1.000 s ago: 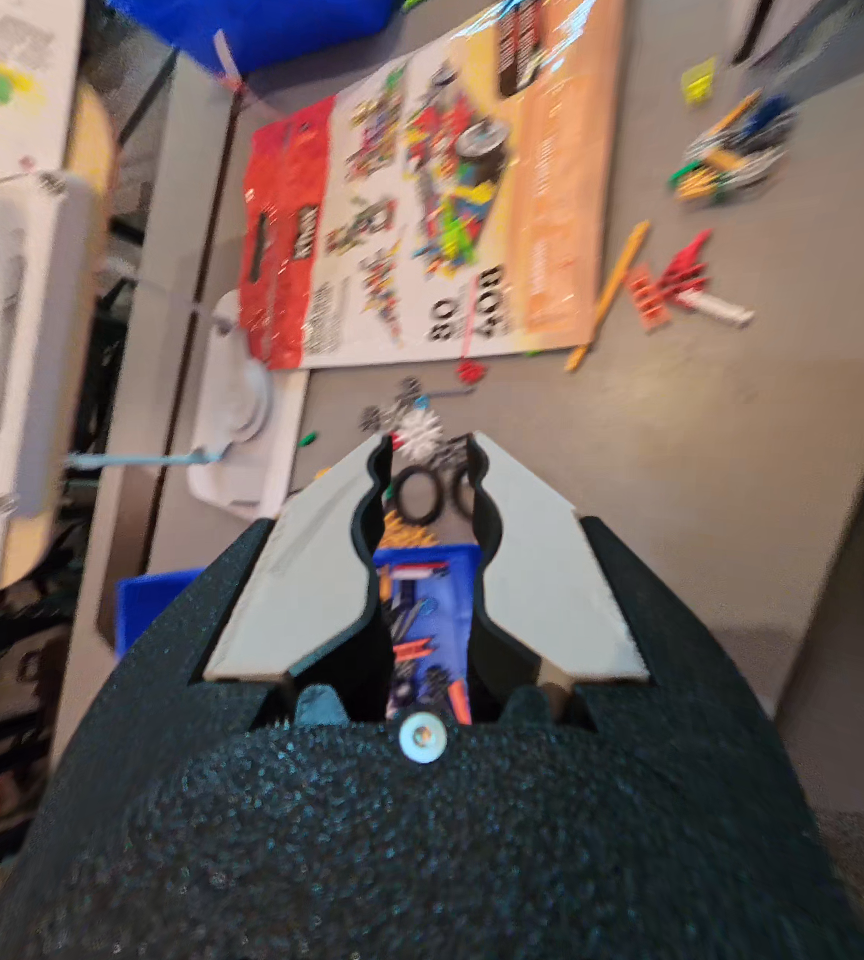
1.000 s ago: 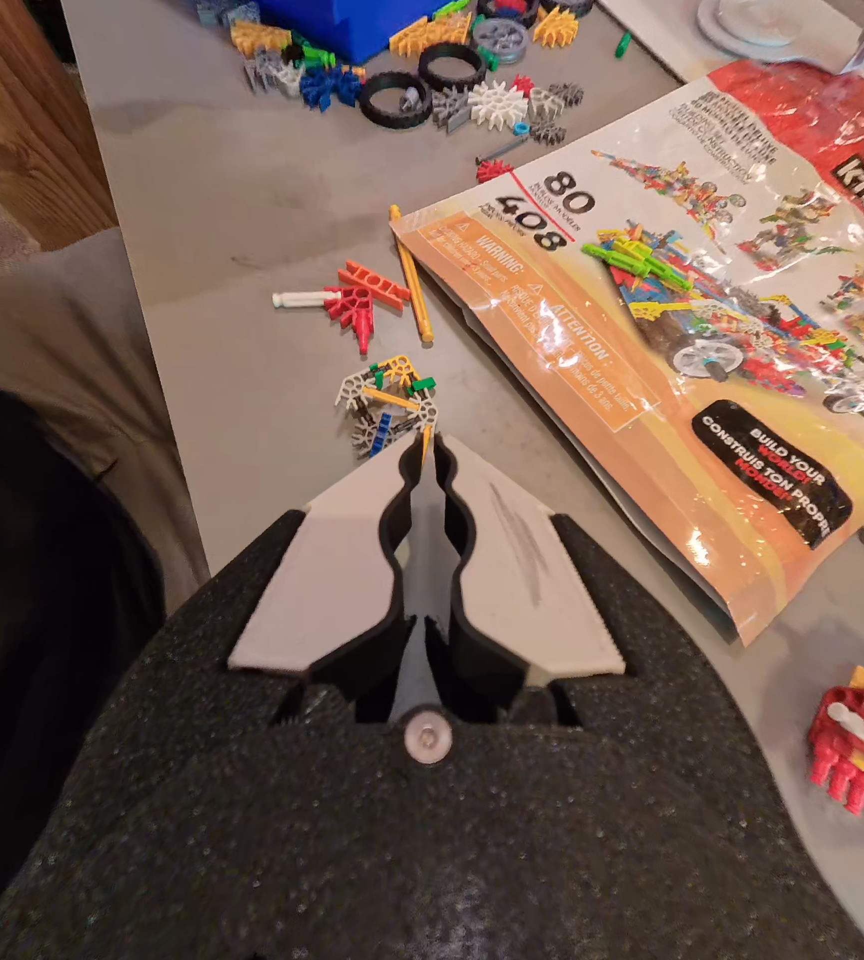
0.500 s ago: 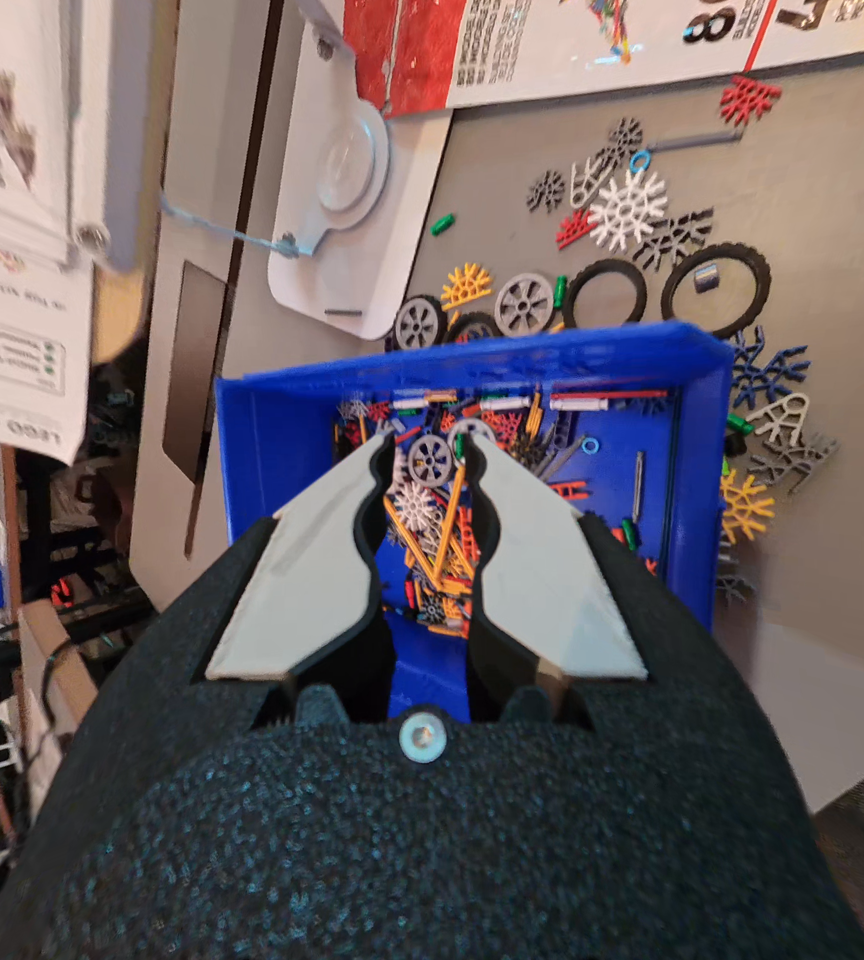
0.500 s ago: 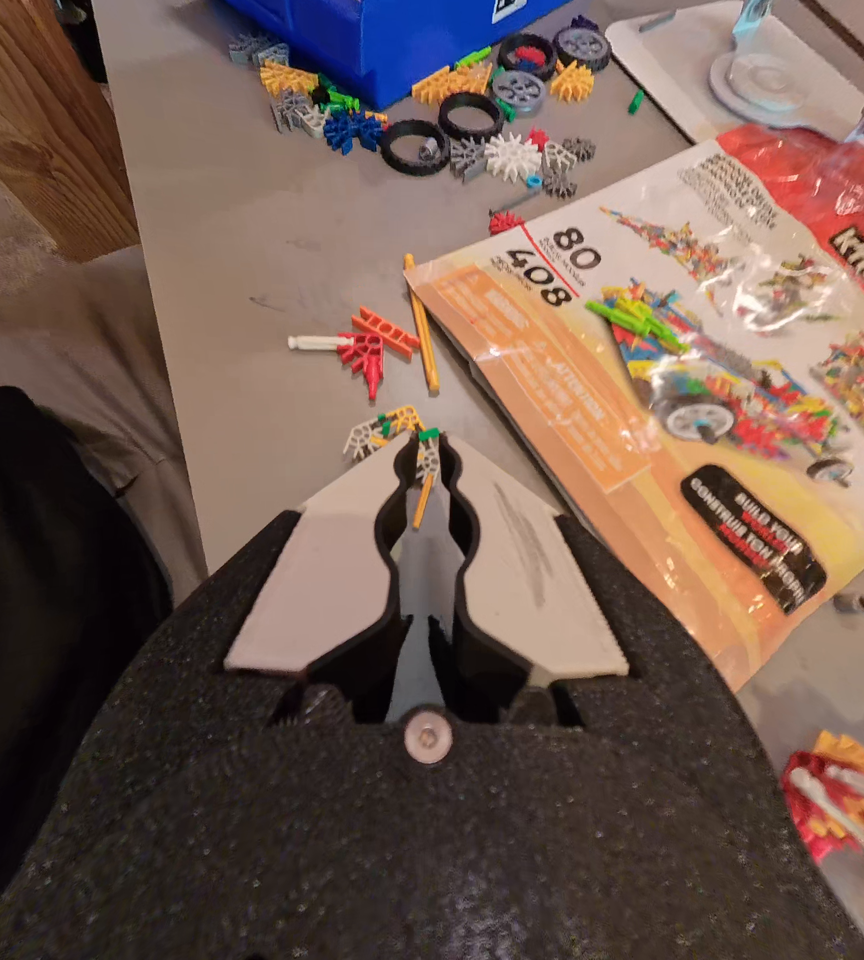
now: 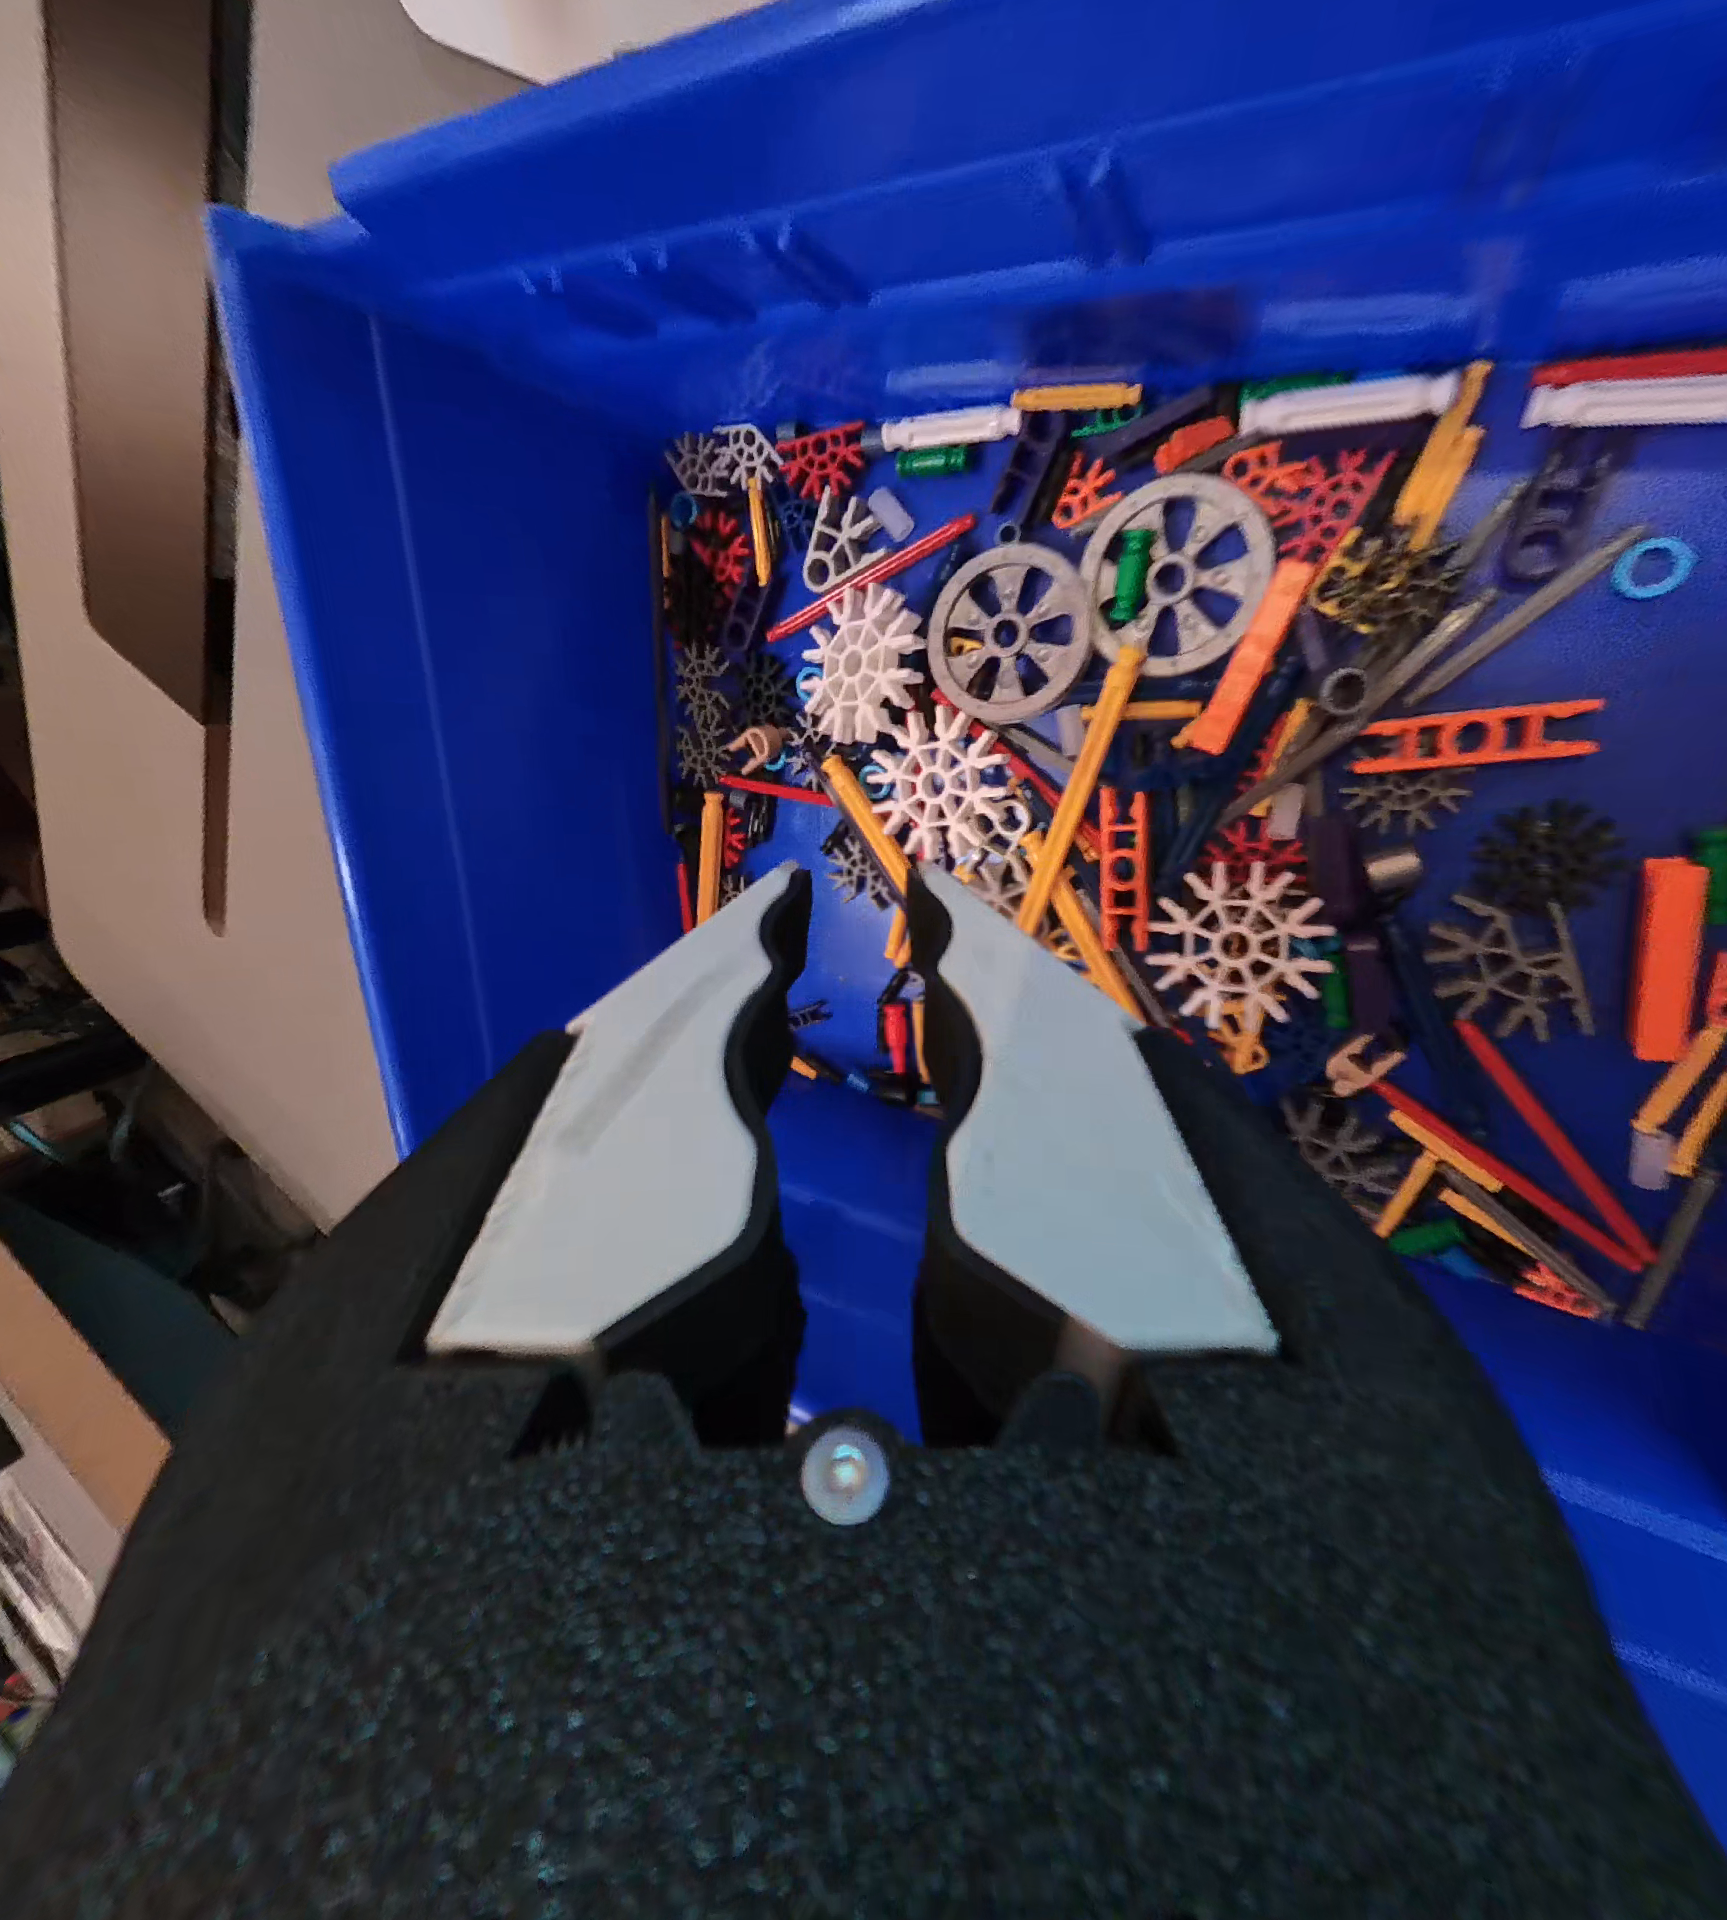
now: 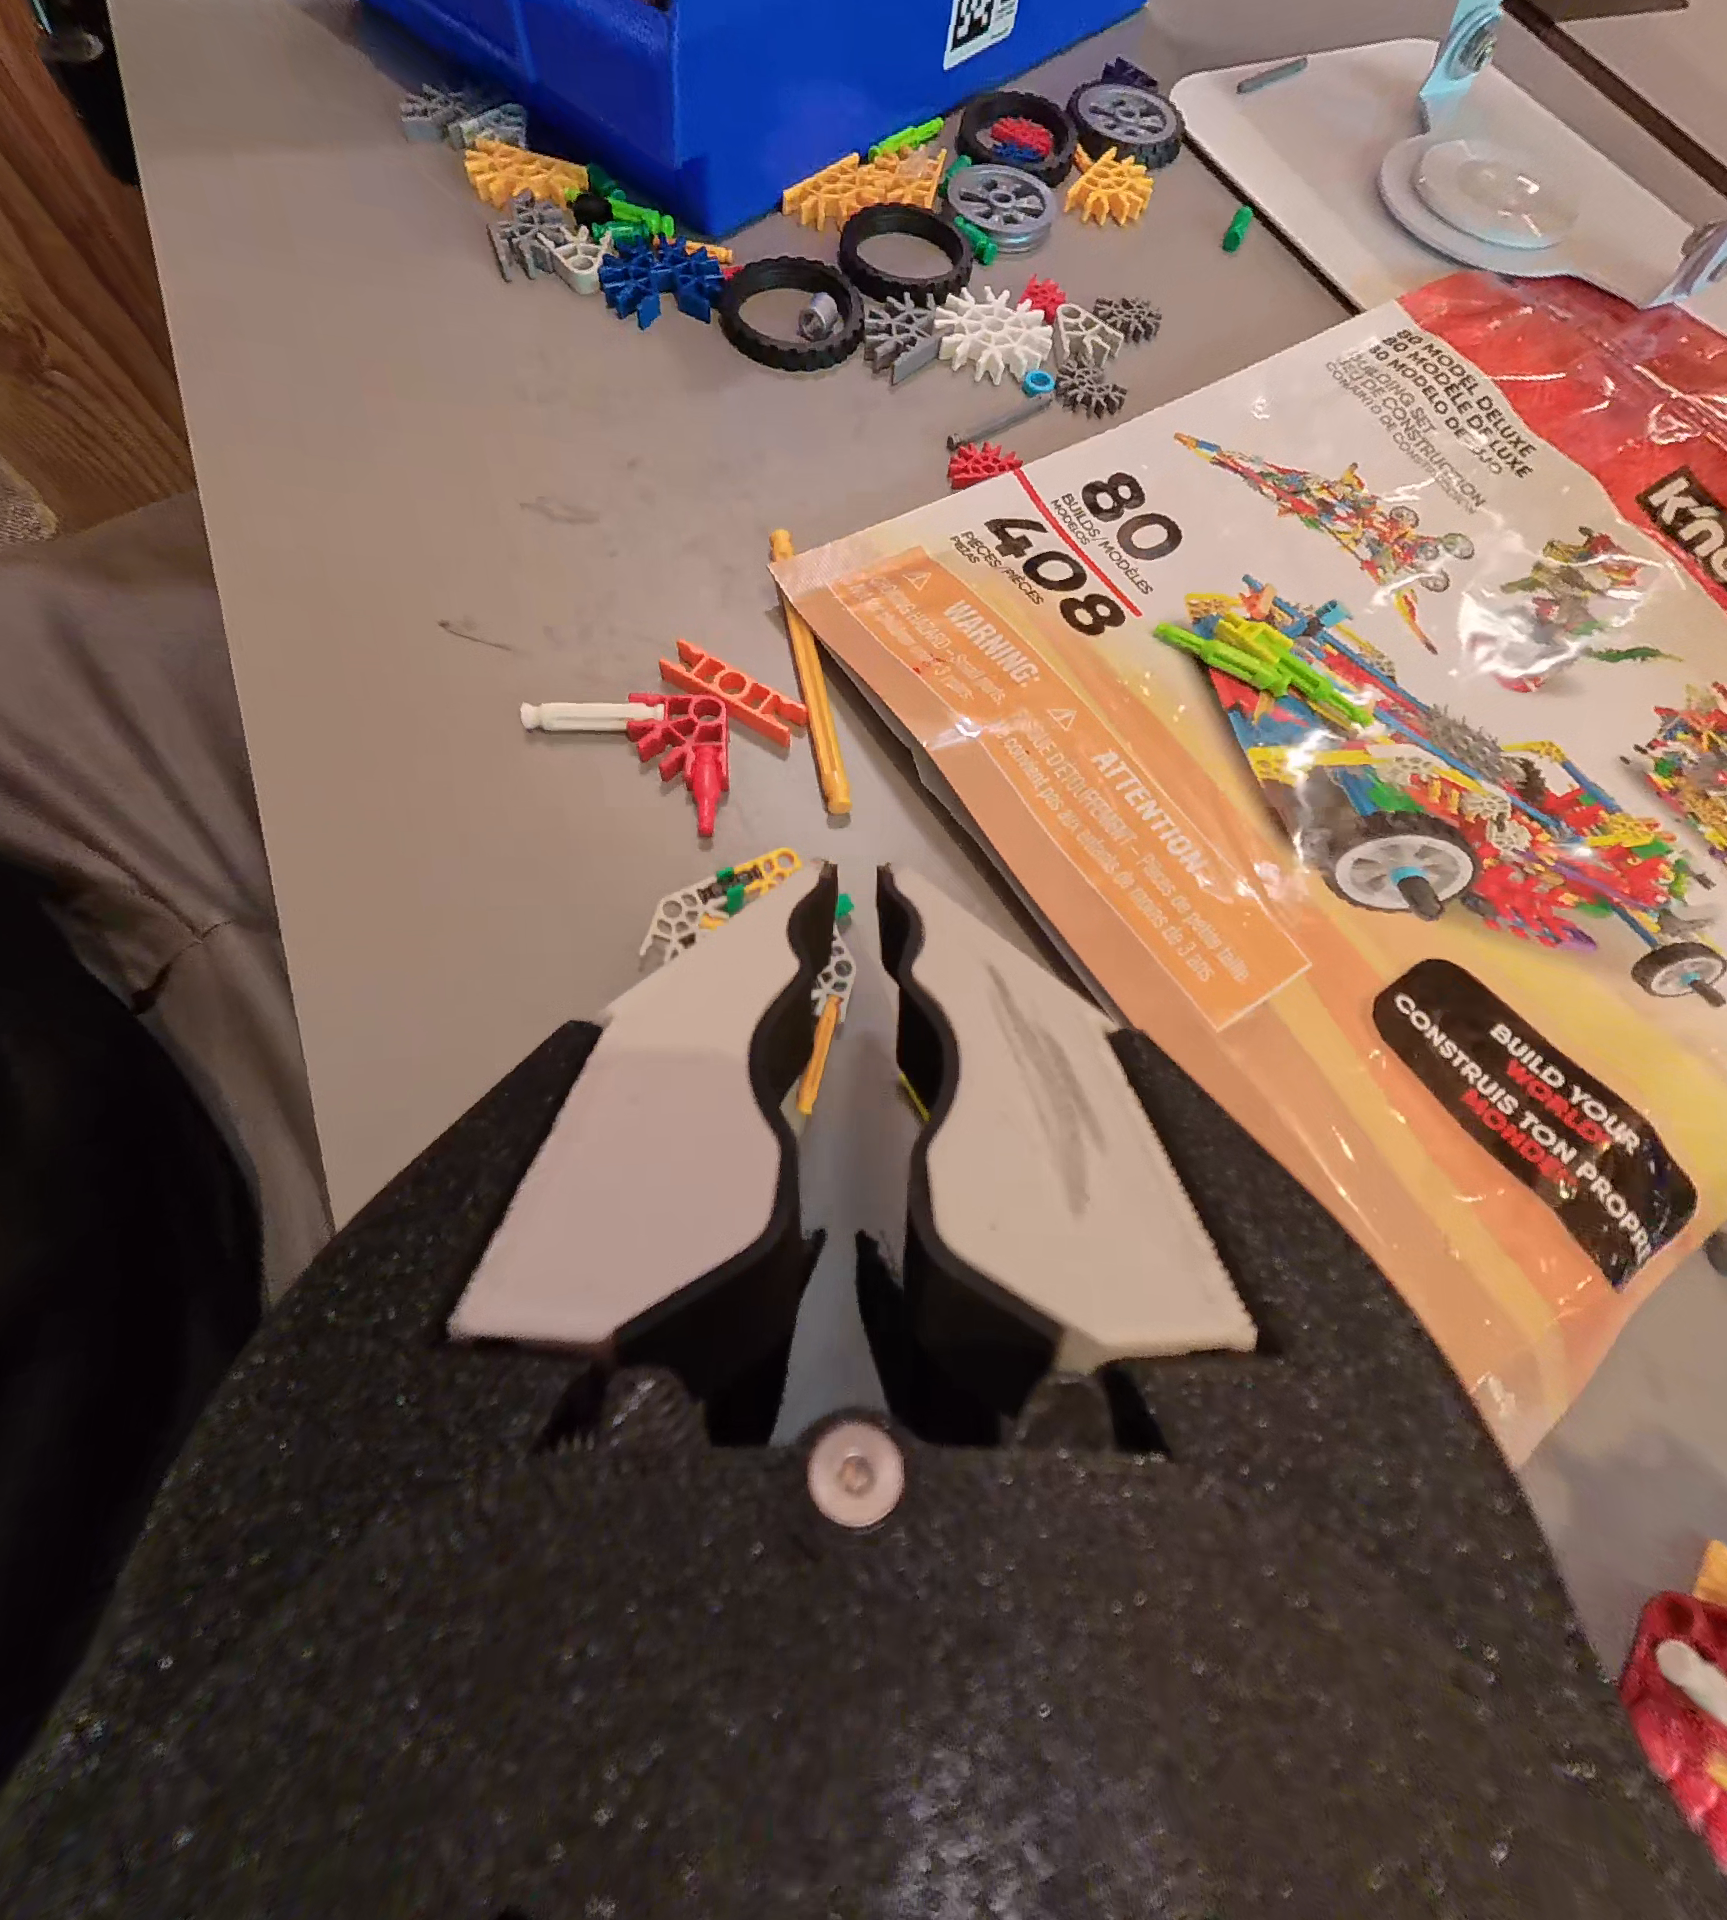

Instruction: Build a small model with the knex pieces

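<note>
My left gripper [image 5: 856, 888] is open and empty. It hangs low inside a blue bin [image 5: 526, 727], just above a heap of construction-toy pieces: two grey spoked wheels [image 5: 1010, 634], white snowflake connectors [image 5: 942, 779], yellow rods [image 5: 1087, 769] and orange ladder pieces. My right gripper [image 6: 854, 878] is open by a narrow gap above the grey table. A small grey, yellow and green assembly [image 6: 703, 899] lies partly under its left finger, and one yellow rod of it shows between the jaws. I cannot tell if the fingers touch it.
A printed plastic bag [image 6: 1358, 779] lies right of the right gripper. A red connector with a white rod [image 6: 677, 727], a yellow rod [image 6: 812, 696], black tyres [image 6: 791, 312] and loose connectors lie ahead. The blue bin [image 6: 786, 104] stands far off. A red-yellow assembly [image 6: 1711, 1704] lies near right. The table's edge and a person's clothing [image 6: 59, 727] are left. Tip to tip, the grippers are about 45 cm apart.
My left gripper swung from over the table and bag to the blue bin and dropped into it. My right gripper moved over the small assembly and its jaws parted a little.
</note>
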Available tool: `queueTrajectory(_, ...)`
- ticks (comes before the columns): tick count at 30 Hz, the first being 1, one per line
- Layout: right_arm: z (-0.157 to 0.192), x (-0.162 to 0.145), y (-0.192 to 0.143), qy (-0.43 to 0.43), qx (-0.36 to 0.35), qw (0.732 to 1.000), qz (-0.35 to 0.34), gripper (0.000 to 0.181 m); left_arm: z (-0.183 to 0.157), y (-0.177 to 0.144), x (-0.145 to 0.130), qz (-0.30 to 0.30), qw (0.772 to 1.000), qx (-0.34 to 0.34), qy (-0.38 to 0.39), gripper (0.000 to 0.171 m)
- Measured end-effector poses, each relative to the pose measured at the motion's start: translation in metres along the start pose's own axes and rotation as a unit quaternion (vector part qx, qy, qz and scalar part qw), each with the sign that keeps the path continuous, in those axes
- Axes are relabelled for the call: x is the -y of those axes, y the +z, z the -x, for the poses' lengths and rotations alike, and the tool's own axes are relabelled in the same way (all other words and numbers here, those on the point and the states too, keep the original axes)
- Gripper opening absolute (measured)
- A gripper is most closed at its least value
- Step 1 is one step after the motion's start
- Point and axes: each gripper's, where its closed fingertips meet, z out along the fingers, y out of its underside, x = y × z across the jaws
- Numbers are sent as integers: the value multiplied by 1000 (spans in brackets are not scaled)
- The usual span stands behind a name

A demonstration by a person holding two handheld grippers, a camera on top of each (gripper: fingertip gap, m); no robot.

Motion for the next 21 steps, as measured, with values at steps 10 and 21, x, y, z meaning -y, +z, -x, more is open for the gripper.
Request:
queueTrajectory(10,-2,-5,2,13,9,1000,0,4,28,39,-2,52,998,-16,19,9)
queueTrajectory(21,0,-7,4,8,15,1000,7,4,8,48,-58,192,974,-115,40,12)
